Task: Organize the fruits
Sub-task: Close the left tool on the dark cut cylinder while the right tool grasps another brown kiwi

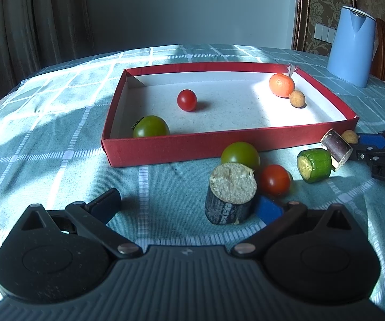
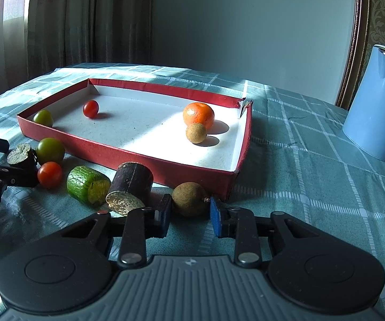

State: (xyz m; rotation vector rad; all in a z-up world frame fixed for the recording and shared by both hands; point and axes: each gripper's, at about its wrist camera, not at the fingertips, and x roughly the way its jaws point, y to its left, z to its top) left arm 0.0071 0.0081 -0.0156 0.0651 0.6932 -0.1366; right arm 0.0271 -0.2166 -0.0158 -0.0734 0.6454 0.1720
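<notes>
A red tray with a white floor sits on a green checked tablecloth. Inside it lie four fruits: a green tomato against the near wall at the left end, a red cherry tomato a little further in, and at the right end a mandarin with a small tan longan touching its near side.

Outside the tray, along its near wall, the remaining pieces form a loose row. From the right wrist view, left to right: a dark sugarcane stub standing on end, a second green tomato just behind a second red tomato, a green cucumber-like chunk lying on its side, a dark sugarcane piece tilted with its cut face forward, and a brown longan near the tray's front corner.

The right gripper is closed down on this brown longan: both blue pads press on its sides, and the fruit rests on the cloth between them.

The left gripper stands wide open and holds nothing. The upright sugarcane stub sits just inside its right finger, touching or nearly touching the blue pad; contact cannot be confirmed. Its left finger is well apart from the stub.

A blue kettle stands on the cloth beyond the tray's right end.
</notes>
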